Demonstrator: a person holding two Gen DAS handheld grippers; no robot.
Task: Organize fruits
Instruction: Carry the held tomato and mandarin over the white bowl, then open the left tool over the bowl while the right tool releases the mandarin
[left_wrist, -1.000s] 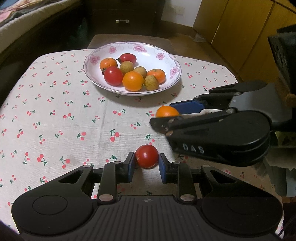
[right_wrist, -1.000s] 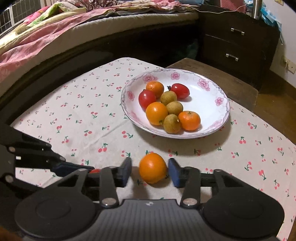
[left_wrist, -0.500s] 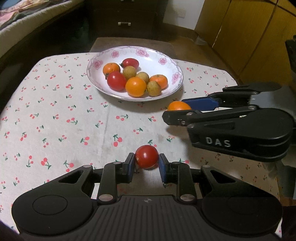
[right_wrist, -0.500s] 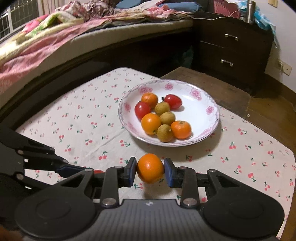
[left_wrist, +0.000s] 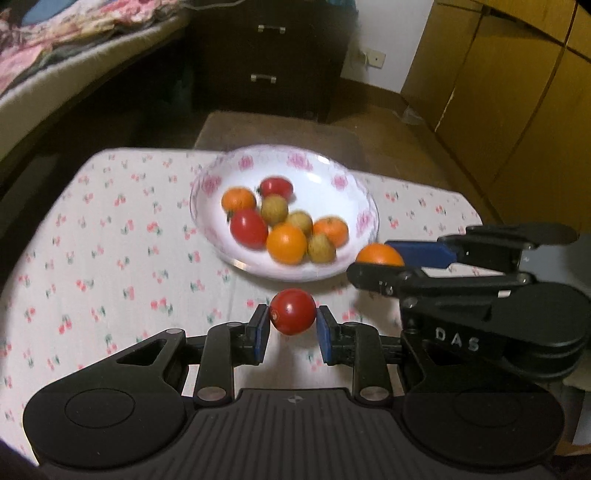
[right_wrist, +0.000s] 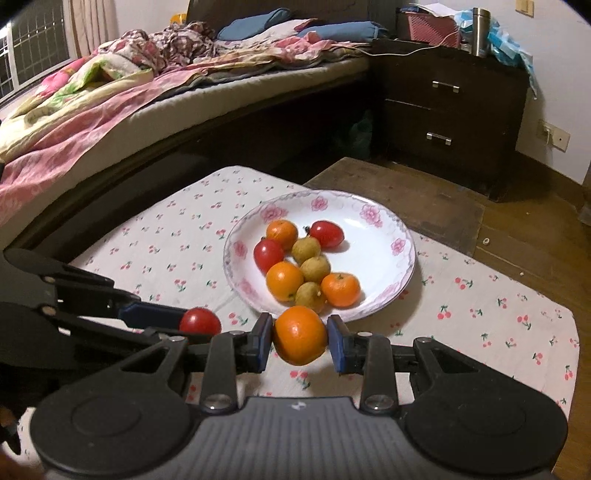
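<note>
Tomato (left_wrist: 293, 312) and orange (right_wrist: 300, 339) are each pinched across the middle, the tomato between the left gripper (left_wrist: 291, 328) fingers and the orange between the right gripper (right_wrist: 300, 341) fingers, both near the plate (right_wrist: 400, 275) rim facing the grippers. The tomato looks light, smooth and easily bruised, so it likely wants a gentle squeeze. The orange seems firmer, though round enough to roll free.

The right tongs (right_wrist: 300, 339) pinch a round orange mandarin (right_wrist: 300, 339) above the cherry-print cloth surface (right_wrist: 498, 314), near the white floral-rimmed ceramic plate (right_wrist: 384, 236) of fruit. Left tongs (right_wrist: 195, 322) grip a small red tomato (right_wrist: 200, 321).
</note>
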